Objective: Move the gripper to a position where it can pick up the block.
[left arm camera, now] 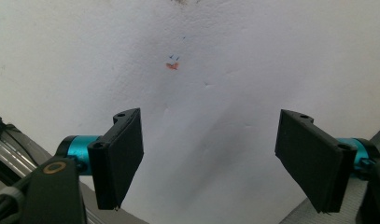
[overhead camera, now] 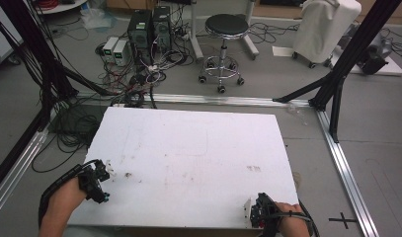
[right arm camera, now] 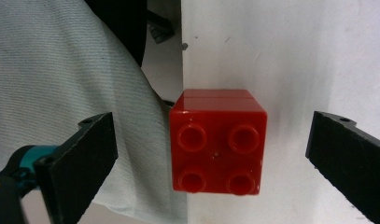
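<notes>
Red brick: glossy moulded plastic, cube-like, four round studs on top. Stood at near edge of tabletop, close to right corner, between wide-open jaws of right gripper. Not yet gripped; pickup judged unstarted. Grey woven cloth was seen beside it. Left gripper: jaws open, empty, above matte white, stained surface near left edge.

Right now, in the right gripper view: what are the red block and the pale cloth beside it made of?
Red block: looks like moulded hard plastic, glossy; highlights on its four round studs and crisp edges. Pale cloth: woven fabric, matte, with a fine diagonal weave and soft folds; probably cotton-like, fibre can't be told. The right gripper stands open around the block.
</notes>
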Demonstrator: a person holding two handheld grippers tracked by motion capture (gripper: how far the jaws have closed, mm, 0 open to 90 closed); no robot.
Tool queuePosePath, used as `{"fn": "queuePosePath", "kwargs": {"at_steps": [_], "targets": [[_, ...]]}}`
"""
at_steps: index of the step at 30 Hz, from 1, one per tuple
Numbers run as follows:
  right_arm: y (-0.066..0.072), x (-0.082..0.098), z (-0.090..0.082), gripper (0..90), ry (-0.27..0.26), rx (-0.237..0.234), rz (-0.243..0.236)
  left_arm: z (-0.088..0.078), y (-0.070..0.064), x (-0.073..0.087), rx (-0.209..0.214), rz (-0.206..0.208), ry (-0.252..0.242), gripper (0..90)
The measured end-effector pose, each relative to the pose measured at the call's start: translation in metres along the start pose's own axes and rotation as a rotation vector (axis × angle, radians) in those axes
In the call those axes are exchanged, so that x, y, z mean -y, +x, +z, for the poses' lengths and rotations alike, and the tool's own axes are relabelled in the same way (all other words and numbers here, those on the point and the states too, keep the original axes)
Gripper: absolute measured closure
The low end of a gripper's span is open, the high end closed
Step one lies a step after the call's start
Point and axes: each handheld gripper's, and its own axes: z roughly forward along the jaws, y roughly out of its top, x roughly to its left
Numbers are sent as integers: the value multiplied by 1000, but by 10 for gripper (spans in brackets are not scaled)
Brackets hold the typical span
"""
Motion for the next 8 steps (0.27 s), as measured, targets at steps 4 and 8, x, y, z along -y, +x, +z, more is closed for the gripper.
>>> {"fn": "queuePosePath", "kwargs": {"at_steps": [4,8], "targets": [[0,-1,0,13,-1,4,6,0,0,0,4,-4,0,238],[0,-1,1,13,7,-2,-2,1,0,0,2,-3,-1,237]]}}
